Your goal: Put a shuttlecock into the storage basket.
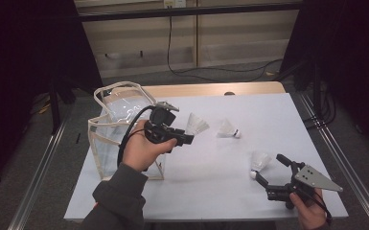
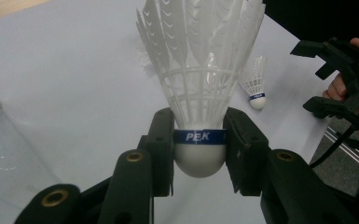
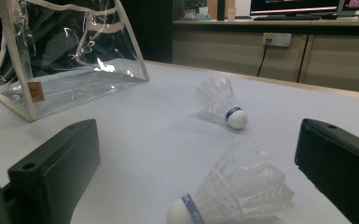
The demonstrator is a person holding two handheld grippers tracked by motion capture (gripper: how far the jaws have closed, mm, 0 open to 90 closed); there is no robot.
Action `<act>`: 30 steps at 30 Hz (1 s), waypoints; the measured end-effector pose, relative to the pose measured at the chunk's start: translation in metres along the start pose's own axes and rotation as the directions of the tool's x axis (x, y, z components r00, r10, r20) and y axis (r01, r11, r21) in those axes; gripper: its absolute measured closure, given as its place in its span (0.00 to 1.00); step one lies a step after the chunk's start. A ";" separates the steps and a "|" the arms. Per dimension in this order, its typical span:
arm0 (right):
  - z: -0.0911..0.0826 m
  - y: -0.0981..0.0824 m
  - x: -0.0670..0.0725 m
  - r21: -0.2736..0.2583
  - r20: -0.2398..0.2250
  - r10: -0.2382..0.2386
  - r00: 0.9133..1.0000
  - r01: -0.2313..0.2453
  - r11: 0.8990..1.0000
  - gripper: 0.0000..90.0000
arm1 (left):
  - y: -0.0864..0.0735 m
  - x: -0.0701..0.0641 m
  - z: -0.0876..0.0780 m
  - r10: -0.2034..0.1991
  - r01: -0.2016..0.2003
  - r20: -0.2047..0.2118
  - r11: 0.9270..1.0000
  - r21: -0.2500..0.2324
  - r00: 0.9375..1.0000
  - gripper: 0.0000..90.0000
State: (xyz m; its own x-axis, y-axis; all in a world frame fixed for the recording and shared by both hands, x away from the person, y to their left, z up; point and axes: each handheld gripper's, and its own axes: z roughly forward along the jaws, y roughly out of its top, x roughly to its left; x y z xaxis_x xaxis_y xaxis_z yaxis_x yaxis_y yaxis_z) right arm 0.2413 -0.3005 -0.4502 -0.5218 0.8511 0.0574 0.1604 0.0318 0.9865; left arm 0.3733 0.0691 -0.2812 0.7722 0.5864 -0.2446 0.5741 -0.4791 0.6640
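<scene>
White feathers fan out above your left gripper (image 2: pixel 199 149), whose jaws are clamped on the cork base of a shuttlecock (image 2: pixel 200 88), held above the tabletop (image 1: pixel 211 182) beside the clear plastic bag (image 1: pixel 112 124). Your right gripper (image 3: pixel 196 182) has its jaws wide apart around a second shuttlecock (image 3: pixel 233 196) lying on its side; a third shuttlecock (image 3: pixel 221 100) lies beyond.

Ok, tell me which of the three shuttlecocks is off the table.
The shuttlecock clamped at its cork by the left gripper, beside the clear bag. The other two lie on their sides on the table.
</scene>
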 end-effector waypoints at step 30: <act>-0.001 0.000 0.000 -0.001 0.000 -0.002 1.000 0.002 1.000 0.00 | 0.023 0.009 -0.022 -0.014 0.014 -0.023 1.000 -0.004 1.000 0.73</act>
State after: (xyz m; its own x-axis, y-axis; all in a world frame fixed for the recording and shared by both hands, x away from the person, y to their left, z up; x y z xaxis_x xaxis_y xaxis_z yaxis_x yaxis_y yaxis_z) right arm 0.2409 -0.3012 -0.4499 -0.5220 0.8511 0.0556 0.1583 0.0326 0.9869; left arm 0.3874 0.0774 -0.2524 0.7576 0.6080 -0.2375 0.5838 -0.4684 0.6631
